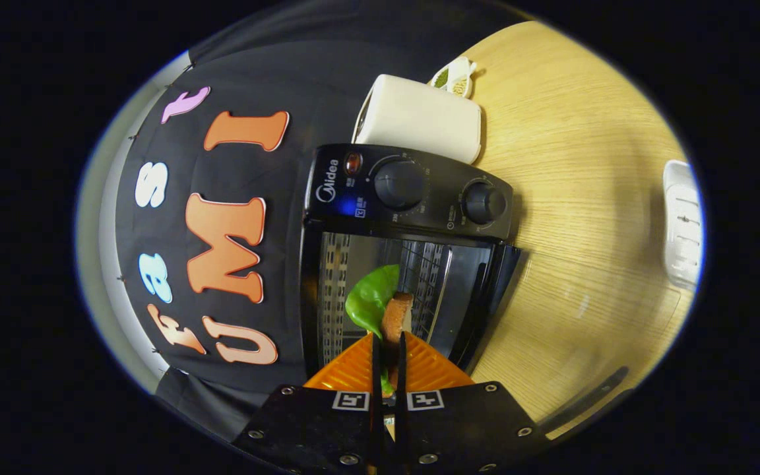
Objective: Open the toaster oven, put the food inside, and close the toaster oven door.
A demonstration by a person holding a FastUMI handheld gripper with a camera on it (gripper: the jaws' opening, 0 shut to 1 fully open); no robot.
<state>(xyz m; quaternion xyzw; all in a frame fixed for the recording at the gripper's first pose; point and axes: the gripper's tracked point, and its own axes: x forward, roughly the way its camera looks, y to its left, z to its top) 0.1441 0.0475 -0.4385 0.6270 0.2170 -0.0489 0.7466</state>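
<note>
The gripper (387,340) has its two fingers drawn almost together, pinching the food (383,307) between them: a slice of bread with a green leaf against it, sticking out just past the fingertips. The view is rolled on its side. Straight ahead stands the toaster oven (413,251), black, with two round knobs (398,185) on its control panel and a small red lamp (352,162) next to them. Its door (492,297) is swung open, and the food hangs at the mouth of the cavity with the wire rack (419,277) showing behind it. A cream-coloured box (419,119) sits just beyond the oven, touching or nearly so, with a small packet (454,76) past it. Well apart on the wooden table (584,198) lies a white power strip (682,224).
</note>
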